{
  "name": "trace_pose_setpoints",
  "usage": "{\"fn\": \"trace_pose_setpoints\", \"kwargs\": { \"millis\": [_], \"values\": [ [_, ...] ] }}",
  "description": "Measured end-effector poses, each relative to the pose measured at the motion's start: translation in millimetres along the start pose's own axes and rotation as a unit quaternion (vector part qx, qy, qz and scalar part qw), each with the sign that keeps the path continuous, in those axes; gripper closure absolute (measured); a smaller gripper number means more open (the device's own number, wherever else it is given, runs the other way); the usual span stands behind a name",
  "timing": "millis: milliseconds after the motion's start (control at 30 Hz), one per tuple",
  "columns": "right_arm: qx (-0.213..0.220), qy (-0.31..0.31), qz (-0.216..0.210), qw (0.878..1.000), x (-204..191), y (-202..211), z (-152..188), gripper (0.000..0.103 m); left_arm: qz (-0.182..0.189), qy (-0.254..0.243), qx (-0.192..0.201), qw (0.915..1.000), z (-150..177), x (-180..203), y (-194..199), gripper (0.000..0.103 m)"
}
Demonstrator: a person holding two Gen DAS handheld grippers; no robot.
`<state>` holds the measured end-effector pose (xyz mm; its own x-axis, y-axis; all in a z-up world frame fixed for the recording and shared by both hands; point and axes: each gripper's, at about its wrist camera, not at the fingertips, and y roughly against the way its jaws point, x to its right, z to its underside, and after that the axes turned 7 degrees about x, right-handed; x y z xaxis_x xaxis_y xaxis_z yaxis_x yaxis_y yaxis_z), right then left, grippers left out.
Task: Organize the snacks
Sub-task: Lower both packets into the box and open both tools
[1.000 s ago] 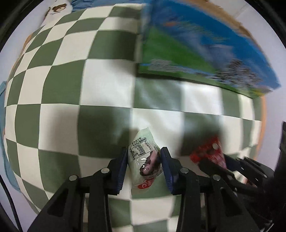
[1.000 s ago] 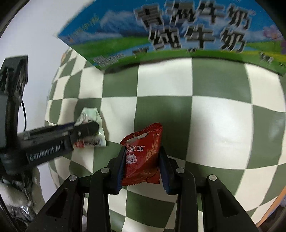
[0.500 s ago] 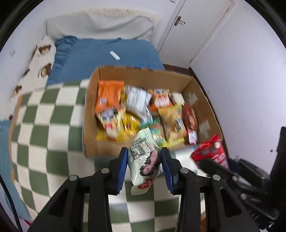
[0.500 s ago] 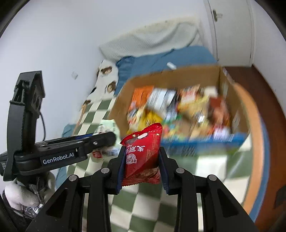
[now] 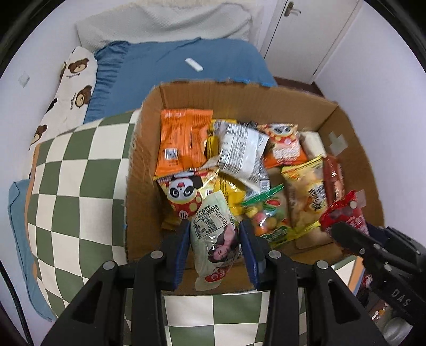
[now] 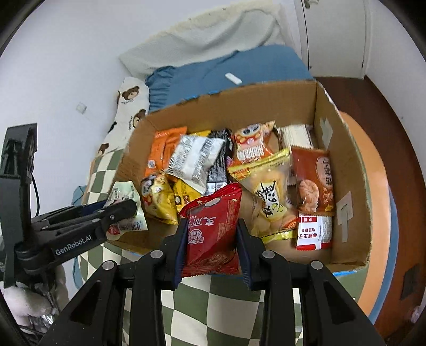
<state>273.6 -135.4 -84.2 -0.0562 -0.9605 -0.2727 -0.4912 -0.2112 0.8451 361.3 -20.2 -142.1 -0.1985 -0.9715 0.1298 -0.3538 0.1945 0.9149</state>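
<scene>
My left gripper [image 5: 214,229] is shut on a pale green snack packet [image 5: 217,237] and holds it over the near wall of an open cardboard box [image 5: 138,170]. The box holds several snack packs, among them an orange pack [image 5: 183,138] and a silver pack [image 5: 242,154]. My right gripper [image 6: 210,226] is shut on a red snack packet [image 6: 213,229], held above the box's [image 6: 348,186] near edge. In the right wrist view the left gripper [image 6: 117,213] with its pale green packet [image 6: 125,202] comes in from the left. In the left wrist view the red packet [image 5: 343,213] shows at the right.
The box stands on a green-and-white checkered cloth [image 5: 74,191]. Behind it lie a blue bed cover [image 5: 170,66], a bear-print pillow [image 5: 72,87] and a white pillow [image 5: 165,24]. A white door [image 5: 306,34] and dark wooden floor [image 6: 386,111] are at the right.
Both grippers rose from low over the checkered cloth, still holding their packets. The box, first seen from its printed side, now shows its open top and contents from above and closer.
</scene>
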Motion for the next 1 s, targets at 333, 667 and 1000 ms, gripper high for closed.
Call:
{"fn": "trace_pose_setpoints", "kwargs": {
  "millis": [333,667,1000],
  "values": [
    [-0.049,-0.018,-0.001,0.999,13.2,-28.5,1.1,0.059,-0.009,0.010,-0.026,0.9996,8.8,0.9,-18.6,0.067],
    [-0.046,-0.011,0.076,0.996,24.3,-26.6,-2.0,0.006,-0.043,0.008,-0.008,0.9990,6.5,2.9,-9.8,0.009],
    [0.000,0.019,0.154,0.988,30.0,-6.4,-3.8,0.002,-0.059,0.009,0.012,0.9982,10.0,5.0,-2.0,0.003]
  ]
}}
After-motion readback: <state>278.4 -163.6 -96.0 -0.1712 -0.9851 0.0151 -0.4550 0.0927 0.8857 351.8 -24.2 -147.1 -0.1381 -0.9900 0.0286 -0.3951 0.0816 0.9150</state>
